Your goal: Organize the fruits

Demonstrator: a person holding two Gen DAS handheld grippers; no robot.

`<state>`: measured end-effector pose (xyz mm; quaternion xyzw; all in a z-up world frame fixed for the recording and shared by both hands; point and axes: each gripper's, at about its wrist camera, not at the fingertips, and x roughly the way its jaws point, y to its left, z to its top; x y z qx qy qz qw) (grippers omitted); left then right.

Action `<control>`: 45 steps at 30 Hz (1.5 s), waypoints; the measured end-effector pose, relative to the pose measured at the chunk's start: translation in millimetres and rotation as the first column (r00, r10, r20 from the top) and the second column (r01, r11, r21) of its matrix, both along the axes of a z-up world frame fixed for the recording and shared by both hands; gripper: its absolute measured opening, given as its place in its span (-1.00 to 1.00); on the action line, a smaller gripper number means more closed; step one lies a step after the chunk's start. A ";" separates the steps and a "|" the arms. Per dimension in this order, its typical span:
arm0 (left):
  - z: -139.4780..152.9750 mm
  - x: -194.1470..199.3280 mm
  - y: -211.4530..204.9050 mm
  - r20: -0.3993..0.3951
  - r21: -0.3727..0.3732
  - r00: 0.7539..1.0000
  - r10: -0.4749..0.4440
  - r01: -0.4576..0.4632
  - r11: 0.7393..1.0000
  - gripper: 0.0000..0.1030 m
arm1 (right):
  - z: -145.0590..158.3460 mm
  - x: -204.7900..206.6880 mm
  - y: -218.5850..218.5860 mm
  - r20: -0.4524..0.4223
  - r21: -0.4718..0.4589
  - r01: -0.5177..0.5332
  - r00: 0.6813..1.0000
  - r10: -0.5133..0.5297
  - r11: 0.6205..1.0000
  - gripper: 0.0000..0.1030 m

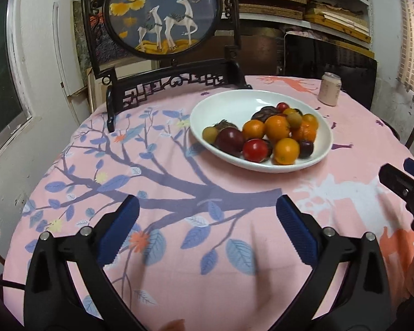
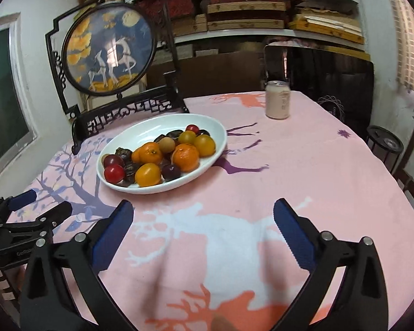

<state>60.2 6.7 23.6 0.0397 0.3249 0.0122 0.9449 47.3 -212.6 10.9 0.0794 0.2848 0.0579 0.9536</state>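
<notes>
A white oval bowl (image 1: 234,110) (image 2: 140,135) stands on the pink tablecloth and holds several fruits: oranges (image 1: 277,128) (image 2: 186,156), red tomatoes (image 1: 255,150) (image 2: 114,173), dark plums and small yellow ones. My left gripper (image 1: 207,212) hangs open over the cloth, well short of the bowl, with nothing between its blue pads (image 1: 118,234). My right gripper (image 2: 202,215) is open too, over the white deer print, with the bowl ahead and to its left. Each gripper shows at the edge of the other's view: the right (image 1: 405,187) and the left (image 2: 27,209).
A black carved stand with a round deer picture (image 1: 162,11) (image 2: 107,49) rises behind the bowl. A pale pink can (image 1: 329,89) (image 2: 278,99) stands at the far right of the table. Chairs and shelves of stacked boards lie beyond the table's far edge.
</notes>
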 end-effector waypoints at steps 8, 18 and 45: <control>4.4 0.0 -0.9 0.012 -0.020 1.000 -0.023 0.023 1.000 0.96 | 2.5 -7.4 7.4 0.019 -0.018 -0.030 0.999 0.030 0.999 0.97; 7.8 -0.8 3.8 0.007 -0.073 0.999 -0.035 0.035 0.997 0.96 | 3.9 -12.1 16.1 0.037 -0.061 -0.049 0.998 0.051 0.997 0.97; 12.0 -9.6 -9.9 0.028 0.004 0.999 -0.025 0.025 1.000 0.96 | 2.7 -16.0 28.1 0.029 -0.097 -0.084 0.996 0.087 0.992 0.97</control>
